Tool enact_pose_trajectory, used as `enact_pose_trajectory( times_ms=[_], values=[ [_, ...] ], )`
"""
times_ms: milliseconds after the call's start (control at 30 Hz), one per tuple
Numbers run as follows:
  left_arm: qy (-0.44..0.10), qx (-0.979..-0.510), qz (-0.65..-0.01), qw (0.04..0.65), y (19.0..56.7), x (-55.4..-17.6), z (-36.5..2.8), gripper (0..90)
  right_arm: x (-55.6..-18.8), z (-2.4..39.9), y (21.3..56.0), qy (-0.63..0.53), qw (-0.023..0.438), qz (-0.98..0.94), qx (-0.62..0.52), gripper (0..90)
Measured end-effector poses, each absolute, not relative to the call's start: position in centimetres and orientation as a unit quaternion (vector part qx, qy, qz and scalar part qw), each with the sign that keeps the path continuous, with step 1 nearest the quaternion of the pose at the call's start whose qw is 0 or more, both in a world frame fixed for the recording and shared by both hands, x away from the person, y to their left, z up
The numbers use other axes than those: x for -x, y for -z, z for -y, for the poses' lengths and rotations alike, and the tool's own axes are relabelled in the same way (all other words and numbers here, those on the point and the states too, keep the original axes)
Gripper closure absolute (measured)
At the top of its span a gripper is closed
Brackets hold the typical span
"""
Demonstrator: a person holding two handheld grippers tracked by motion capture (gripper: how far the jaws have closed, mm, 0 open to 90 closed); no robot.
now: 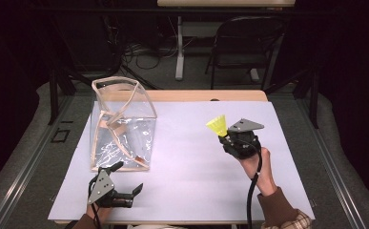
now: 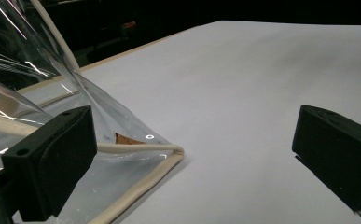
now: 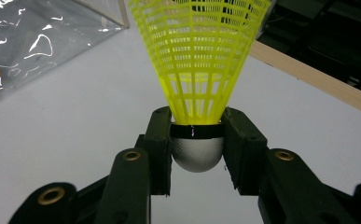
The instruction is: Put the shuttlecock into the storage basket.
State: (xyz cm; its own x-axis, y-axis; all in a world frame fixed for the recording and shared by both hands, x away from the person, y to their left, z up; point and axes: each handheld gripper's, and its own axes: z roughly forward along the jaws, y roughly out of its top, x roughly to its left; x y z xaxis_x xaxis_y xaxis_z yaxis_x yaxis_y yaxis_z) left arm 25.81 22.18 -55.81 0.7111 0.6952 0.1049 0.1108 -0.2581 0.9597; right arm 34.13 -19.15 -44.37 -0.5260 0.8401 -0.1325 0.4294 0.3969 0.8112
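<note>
Dark room behind, chairs and loose cables on the floor past the far edge; white sheet covers the tabletop (image 1: 196, 157).

Right fingers (image 3: 159, 149): closed on the shuttlecock (image 3: 197, 70), pads clamping the rounded silver-grey cork base just under its black band. Yellow mesh skirt points up and away from the right gripper (image 1: 226, 137). Grip on the base makes sense to us: it's the only rigid part, and the skirt would crush. From the high view we see the shuttlecock (image 1: 217, 125) held clear above the sheet, right of centre, toward the far edge. Hand comes in from the near right corner.

Left fingers (image 2: 57, 158): wide open, nothing between them. The left gripper (image 1: 125, 181) sits low at the near left edge, one finger just beside the bag's near corner; contact we can't confirm. Our read: it's staged to pinch the bag's rim and steady it.

Clear plastic bag (image 1: 122, 126), cream piping along its edges, stands on the left half of the tabletop, mouth open upward. Likely the destination, so we judge the shuttlecock is mid-carry, well apart from the bag.

Labels: a small brown tag (image 2: 128, 138) shows inside the bag near its corner, no lettering readable. No brand seen on the shuttlecock.
</note>
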Motion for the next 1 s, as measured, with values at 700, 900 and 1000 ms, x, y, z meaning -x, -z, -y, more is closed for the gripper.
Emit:
enact_pose_trajectory(
  times_ms=[700, 900, 1000],
  values=[
    [-0.266, -0.746, -0.269, 0.549, 55.8, -25.9, -22.2, 0.0, -36.0, 17.6, 44.2, -0.397, 0.288, -0.785, -0.379, 64.9],
    [-0.266, -0.746, -0.268, 0.549, 55.8, -25.8, -22.2, 0.0, -36.5, 17.3, 44.3, -0.403, 0.289, -0.784, -0.375, 65.0],
    [-0.266, -0.745, -0.268, 0.55, 55.8, -25.8, -22.2, 0.0, -36.6, 17.0, 44.1, -0.406, 0.292, -0.782, -0.371, 65.0]
  ],
)
